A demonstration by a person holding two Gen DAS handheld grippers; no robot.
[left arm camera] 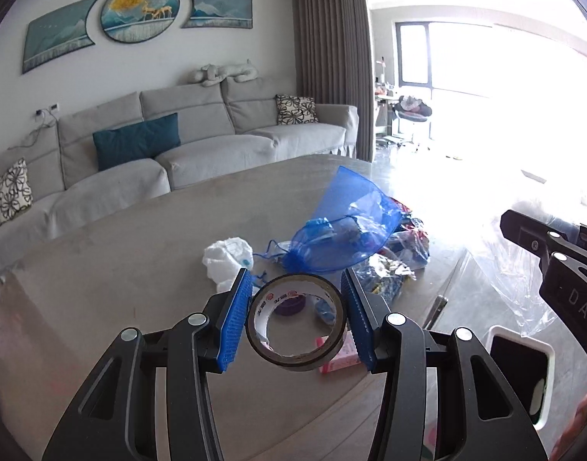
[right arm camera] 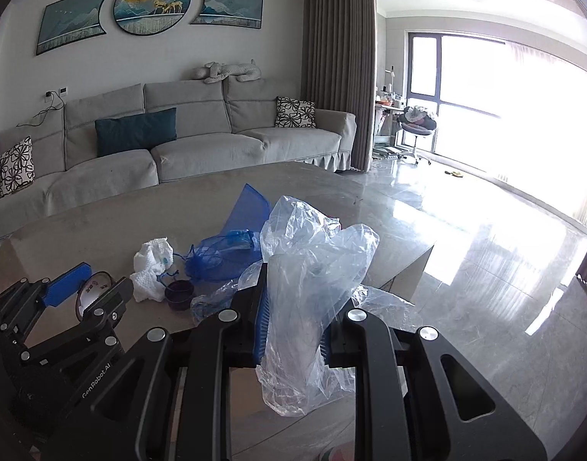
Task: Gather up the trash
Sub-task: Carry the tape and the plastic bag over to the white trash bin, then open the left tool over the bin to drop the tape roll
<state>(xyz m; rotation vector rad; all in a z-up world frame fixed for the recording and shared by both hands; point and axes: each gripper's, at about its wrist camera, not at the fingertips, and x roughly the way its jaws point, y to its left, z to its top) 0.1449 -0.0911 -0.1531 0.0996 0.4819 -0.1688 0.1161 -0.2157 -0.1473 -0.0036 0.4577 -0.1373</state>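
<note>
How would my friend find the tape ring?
Start at the grey table before the sofa. The left hand-held gripper holds the tape roll between blue pads. It's the only brown hoop; its neighbours are crumpled tissue and bags.

Setting: living room of a home. A long grey sofa with a teal cushion and flower-print cushions stands against a white wall hung with a three-part blue picture set, and a grey table sits in front of it. To the right, a brown floor-length curtain borders a bright balcony window above glossy floor tiles.
</note>
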